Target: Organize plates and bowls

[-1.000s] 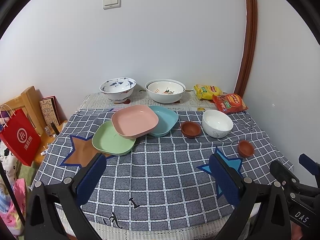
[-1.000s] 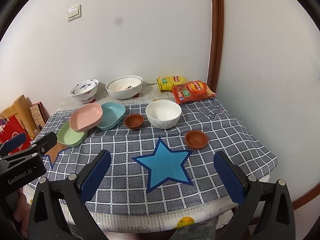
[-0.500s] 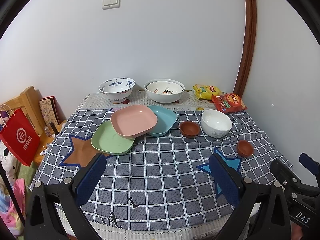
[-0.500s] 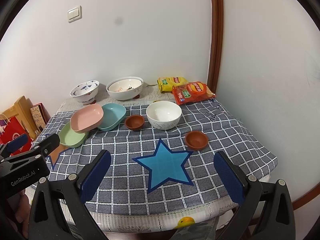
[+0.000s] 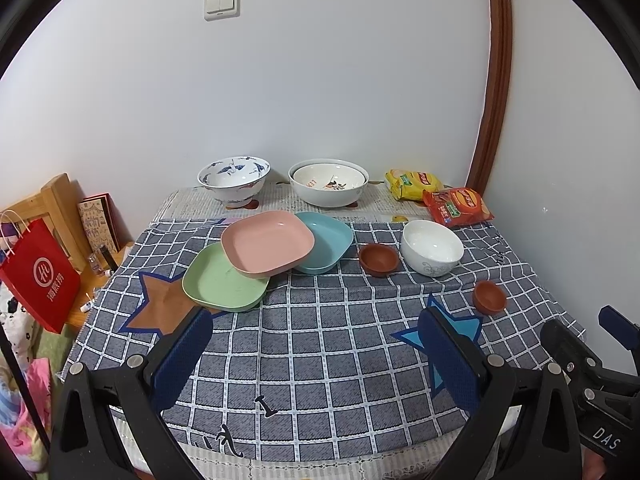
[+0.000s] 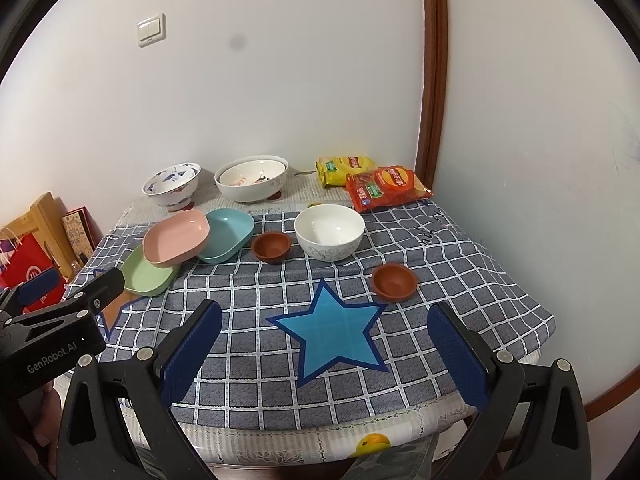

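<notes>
Nothing looks sorted yet: both hand-held grippers, left (image 5: 316, 354) and right (image 6: 325, 346), gape wide and empty, with plates (image 5: 267, 246) ahead-left overlapping loosely and bowls (image 6: 329, 231) scattered ahead on the counter (image 6: 460, 288).

The pink plate (image 5: 267, 245) overlaps and hides the near-right part of the green plate (image 5: 219, 285) and the left side of the teal plate (image 5: 329, 239). A second bowl nested inside the large white bowl (image 5: 328, 187) shows only its rim and printed inside. The print on the yellow snack bag (image 5: 412, 184) and red snack bag (image 5: 457, 206) is too small to read. The red paper bag (image 6: 25, 270) is partly behind the left gripper (image 6: 60, 312) in the right wrist view, and the bottom edge cuts off both grippers' handles.
</notes>
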The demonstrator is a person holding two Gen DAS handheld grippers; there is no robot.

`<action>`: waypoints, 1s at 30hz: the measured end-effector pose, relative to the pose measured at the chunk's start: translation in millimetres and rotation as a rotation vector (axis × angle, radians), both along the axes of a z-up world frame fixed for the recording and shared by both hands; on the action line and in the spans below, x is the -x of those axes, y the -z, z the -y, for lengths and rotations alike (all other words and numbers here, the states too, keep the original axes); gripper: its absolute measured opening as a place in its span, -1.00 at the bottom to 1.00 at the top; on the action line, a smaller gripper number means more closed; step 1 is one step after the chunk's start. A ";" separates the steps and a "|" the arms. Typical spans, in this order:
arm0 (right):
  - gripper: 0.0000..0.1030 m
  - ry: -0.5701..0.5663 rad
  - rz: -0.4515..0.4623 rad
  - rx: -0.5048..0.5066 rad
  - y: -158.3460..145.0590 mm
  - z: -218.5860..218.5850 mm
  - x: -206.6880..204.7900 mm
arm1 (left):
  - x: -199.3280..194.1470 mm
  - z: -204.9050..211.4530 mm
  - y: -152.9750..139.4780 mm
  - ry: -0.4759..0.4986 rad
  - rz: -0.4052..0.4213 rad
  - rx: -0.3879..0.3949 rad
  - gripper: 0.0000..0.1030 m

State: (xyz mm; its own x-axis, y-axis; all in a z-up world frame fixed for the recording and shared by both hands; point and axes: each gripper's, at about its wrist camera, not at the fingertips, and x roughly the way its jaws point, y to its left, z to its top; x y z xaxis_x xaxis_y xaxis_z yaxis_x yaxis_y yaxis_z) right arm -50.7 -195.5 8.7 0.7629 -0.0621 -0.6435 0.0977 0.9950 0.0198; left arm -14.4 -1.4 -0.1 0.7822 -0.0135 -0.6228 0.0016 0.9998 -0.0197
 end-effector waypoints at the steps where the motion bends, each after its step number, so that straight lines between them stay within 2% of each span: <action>1: 0.96 -0.001 0.000 0.000 0.1 0.0 0.0 | -0.1 0.1 -0.1 -0.001 0.000 -0.001 1.00; 30: 0.96 -0.014 0.002 -0.002 -0.2 -2.1 -3.8 | -6.0 1.9 0.9 0.001 -0.001 -0.003 1.00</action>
State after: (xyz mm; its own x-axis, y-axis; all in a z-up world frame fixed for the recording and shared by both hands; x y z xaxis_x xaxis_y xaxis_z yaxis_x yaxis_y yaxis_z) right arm -46.9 -193.4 8.9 0.7649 -0.0502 -0.6422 0.0842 0.9962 0.0224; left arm -8.4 -3.3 -1.1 0.7817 -0.0120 -0.6235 0.0022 0.9999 -0.0164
